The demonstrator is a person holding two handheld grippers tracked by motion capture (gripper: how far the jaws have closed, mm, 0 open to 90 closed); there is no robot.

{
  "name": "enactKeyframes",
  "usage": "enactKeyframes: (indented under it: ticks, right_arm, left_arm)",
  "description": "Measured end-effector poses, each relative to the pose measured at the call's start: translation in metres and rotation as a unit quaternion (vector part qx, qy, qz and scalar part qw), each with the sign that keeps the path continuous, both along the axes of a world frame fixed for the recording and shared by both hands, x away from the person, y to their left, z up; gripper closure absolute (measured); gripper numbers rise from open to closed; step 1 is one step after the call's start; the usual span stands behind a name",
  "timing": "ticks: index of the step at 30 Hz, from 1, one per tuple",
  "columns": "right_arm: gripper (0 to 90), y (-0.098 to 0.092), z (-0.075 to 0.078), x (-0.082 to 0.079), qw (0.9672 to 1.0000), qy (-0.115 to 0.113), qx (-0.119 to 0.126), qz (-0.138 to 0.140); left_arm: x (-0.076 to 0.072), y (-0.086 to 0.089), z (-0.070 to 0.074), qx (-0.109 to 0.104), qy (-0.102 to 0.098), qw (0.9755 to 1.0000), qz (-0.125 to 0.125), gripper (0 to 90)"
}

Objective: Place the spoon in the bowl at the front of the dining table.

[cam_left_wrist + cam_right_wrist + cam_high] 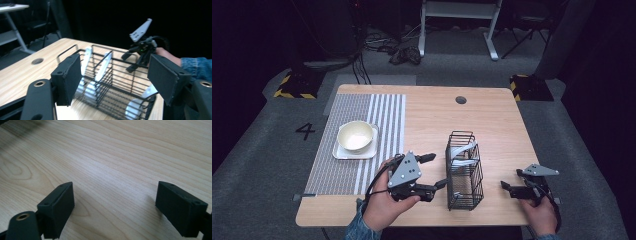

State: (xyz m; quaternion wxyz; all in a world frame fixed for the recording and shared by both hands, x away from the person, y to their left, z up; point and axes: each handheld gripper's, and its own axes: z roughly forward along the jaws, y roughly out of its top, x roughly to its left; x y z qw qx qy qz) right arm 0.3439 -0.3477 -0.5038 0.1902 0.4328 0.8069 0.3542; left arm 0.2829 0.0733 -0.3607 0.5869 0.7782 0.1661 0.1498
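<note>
Two open grippers: our left gripper faces the wire basket at three o'clock, nearer than our right gripper.

Bright overhead light on the table, surroundings black (soft shadows); the gripper views blur slightly.

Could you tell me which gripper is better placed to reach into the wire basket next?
Left, probably: the left gripper is open beside the wire basket and faces it; the right gripper faces bare table.
</note>
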Motion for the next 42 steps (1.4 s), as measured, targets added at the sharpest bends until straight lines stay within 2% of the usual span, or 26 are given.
enactKeyframes:
  ticks: [4, 13, 15, 18, 21, 27, 33, 34, 39, 40, 42]
  right_arm:
    - [15.5, 0.000, 0.000, 0.000, 1.0000, 0.000, 0.000, 0.000]
    - [15.5, 0.000, 0.000, 0.000, 1.0000, -0.001, 0.001, 0.000]
    - [15.5, 0.000, 0.000, 0.000, 1.0000, -0.001, 0.001, 0.000]
    - [15.5, 0.000, 0.000, 0.000, 1.0000, -0.001, 0.001, 0.000]
    - [15.5, 0.000, 0.000, 0.000, 1.0000, 0.000, 0.001, -0.001]
    - [15.5, 0.000, 0.000, 0.000, 1.0000, 0.000, 0.000, 0.000]
    - [15.5, 0.000, 0.000, 0.000, 1.0000, 0.000, 0.000, 0.000]
    - [15.5, 0.000, 0.000, 0.000, 1.0000, 0.000, 0.000, 0.000]
    - [15.4, 0.000, 0.000, 0.000, 1.0000, 0.000, 0.000, -0.003]
    - [15.4, 0.000, 0.000, 0.000, 1.0000, 0.000, 0.000, -0.003]
    - [15.4, 0.000, 0.000, 0.000, 1.0000, 0.000, 0.000, -0.003]
  left_arm:
    - [-0.009, -0.009, 0.000, -0.002, -0.002, 0.9996, -0.029, 29.8]
    - [-0.015, -0.019, -0.005, -0.010, 0.007, 0.9980, -0.062, 36.3]
    - [-0.015, -0.022, -0.010, -0.007, 0.007, 0.9970, -0.077, 38.5]
    - [-0.014, -0.024, -0.013, -0.006, 0.010, 0.9961, -0.087, 40.2]
    - [-0.010, -0.025, -0.020, -0.006, 0.014, 0.9941, -0.108, 46.1]
    - [-0.007, -0.027, -0.028, -0.004, 0.017, 0.9929, -0.118, 48.4]
    - [-0.005, -0.028, -0.036, 0.000, 0.028, 0.9907, -0.133, 51.7]
    - [-0.003, -0.027, -0.040, 0.004, 0.031, 0.9901, -0.137, 54.4]
    - [0.002, -0.023, -0.042, 0.001, 0.035, 0.9910, -0.129, 61.8]
    - [0.003, -0.023, -0.043, 0.000, 0.036, 0.9911, -0.128, 66.3]
    - [0.006, -0.021, -0.043, -0.009, 0.042, 0.9909, -0.128, 68.9]
